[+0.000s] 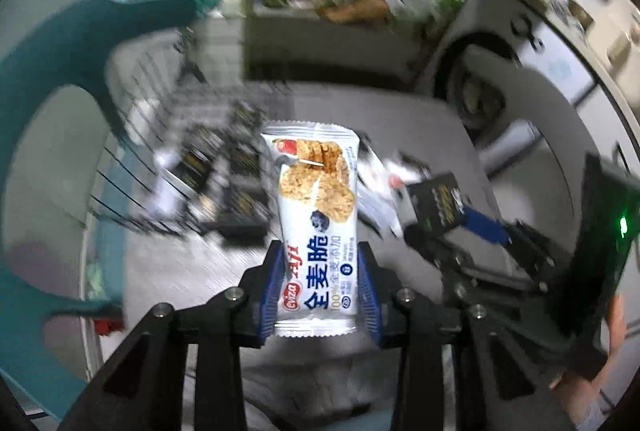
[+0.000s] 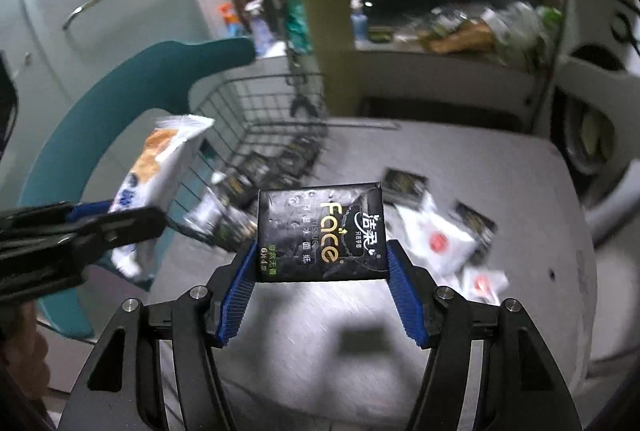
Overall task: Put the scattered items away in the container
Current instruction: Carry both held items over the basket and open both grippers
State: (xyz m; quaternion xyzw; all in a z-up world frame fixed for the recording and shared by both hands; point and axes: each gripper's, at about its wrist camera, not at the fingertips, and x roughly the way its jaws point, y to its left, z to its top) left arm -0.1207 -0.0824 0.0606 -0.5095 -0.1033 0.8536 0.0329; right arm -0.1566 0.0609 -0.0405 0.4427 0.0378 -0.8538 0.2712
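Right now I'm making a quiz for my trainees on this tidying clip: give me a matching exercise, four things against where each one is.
Things:
1. cracker packet
2. black tissue pack
3. wire basket
4. white sachets

Places:
A. loose on the white table
B. clamped in the right gripper
C. on the table by the teal chair
D. clamped in the left gripper

Pairs: 1-D, 2-B, 3-C, 4-A

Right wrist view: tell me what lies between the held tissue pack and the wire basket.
Only bare tabletop between the tissue pack and the basket, seen in the right wrist view.
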